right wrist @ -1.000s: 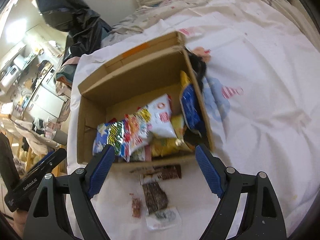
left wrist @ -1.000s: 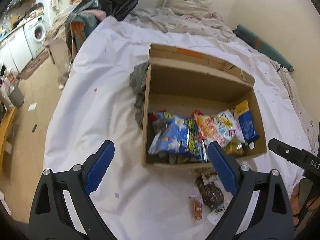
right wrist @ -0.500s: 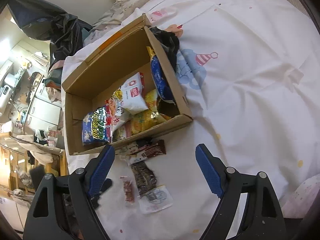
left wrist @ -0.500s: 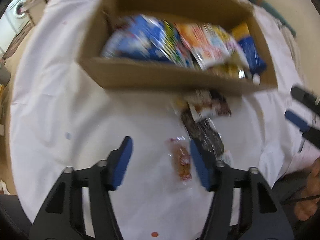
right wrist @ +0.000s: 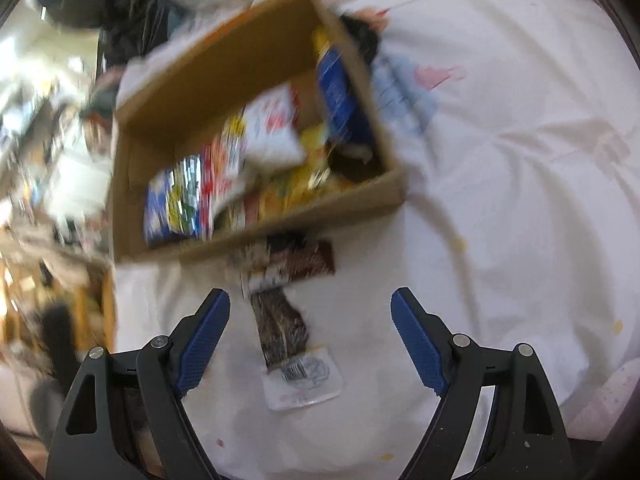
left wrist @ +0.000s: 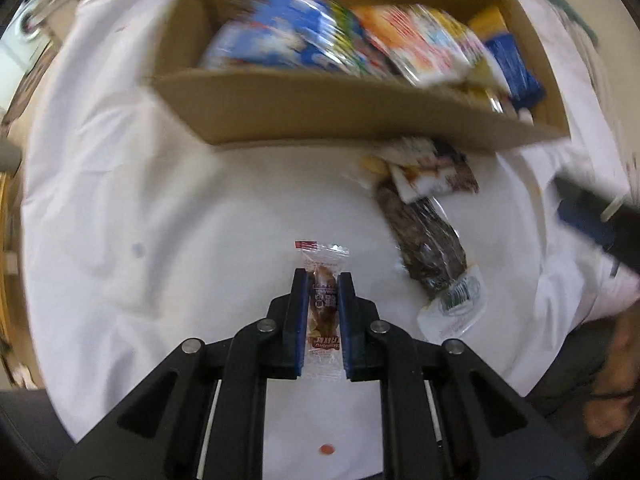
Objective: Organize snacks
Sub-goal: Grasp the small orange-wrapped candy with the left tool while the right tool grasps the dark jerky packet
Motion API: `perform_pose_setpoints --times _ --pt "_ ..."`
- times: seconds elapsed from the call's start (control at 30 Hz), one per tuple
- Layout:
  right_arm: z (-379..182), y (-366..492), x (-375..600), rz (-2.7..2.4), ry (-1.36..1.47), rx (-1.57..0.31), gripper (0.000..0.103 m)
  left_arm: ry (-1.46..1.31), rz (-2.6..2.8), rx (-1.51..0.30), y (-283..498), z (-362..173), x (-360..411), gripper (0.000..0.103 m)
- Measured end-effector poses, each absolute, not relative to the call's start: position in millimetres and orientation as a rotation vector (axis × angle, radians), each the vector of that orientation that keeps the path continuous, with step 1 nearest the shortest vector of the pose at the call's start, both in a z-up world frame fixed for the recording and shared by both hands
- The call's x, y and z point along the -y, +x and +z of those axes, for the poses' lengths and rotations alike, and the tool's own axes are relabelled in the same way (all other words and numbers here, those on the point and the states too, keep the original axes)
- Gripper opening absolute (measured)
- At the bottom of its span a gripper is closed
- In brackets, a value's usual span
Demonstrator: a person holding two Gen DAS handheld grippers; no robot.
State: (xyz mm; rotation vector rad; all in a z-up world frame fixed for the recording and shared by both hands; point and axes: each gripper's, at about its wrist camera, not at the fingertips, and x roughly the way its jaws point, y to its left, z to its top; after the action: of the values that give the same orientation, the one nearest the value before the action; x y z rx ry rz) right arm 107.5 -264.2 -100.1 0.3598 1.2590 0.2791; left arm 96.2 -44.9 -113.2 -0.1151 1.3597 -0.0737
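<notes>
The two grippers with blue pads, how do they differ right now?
The left gripper has just been closing and its jaws now clamp a small clear-wrapped snack; the right gripper stands wide open with nothing gripped. The left sits right at the white sheet; the right hovers above a dark snack packet. Both point down near the cardboard box.

Left hand-held gripper [left wrist: 323, 280] pinched shut, pointing steeply down; right hand-held gripper [right wrist: 310, 306] spread wide.

home bedroom; white printed bedsheet [right wrist: 500, 200] underfoot; cluttered room [right wrist: 44, 128] blurred at left
</notes>
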Motion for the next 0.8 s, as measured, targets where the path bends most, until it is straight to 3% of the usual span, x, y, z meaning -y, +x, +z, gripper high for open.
perform_pose_setpoints --times 0.33,0.43,0.57,0.7,0.8 --pt "-157 108 169 0.32 -0.09 -1.426 0.087 -0.148 0.06 -1.278 105 -89 0 0.011" --pt "-163 102 149 0.3 -0.208 -1.41 0.094 -0.162 0.069 -1.275 105 -87 -8 0.011" --pt "-166 97 142 0.286 -0.239 -1.375 0.093 -0.177 0.08 -1.262 101 -86 -12 0.011" --pt "-160 92 144 0.326 -0.228 -1.365 0.067 -0.196 0.089 -1.256 102 -85 -17 0.011" --pt "-155 90 148 0.344 -0.214 -1.367 0.06 -0.187 0.096 -1.25 102 -85 -15 0.011"
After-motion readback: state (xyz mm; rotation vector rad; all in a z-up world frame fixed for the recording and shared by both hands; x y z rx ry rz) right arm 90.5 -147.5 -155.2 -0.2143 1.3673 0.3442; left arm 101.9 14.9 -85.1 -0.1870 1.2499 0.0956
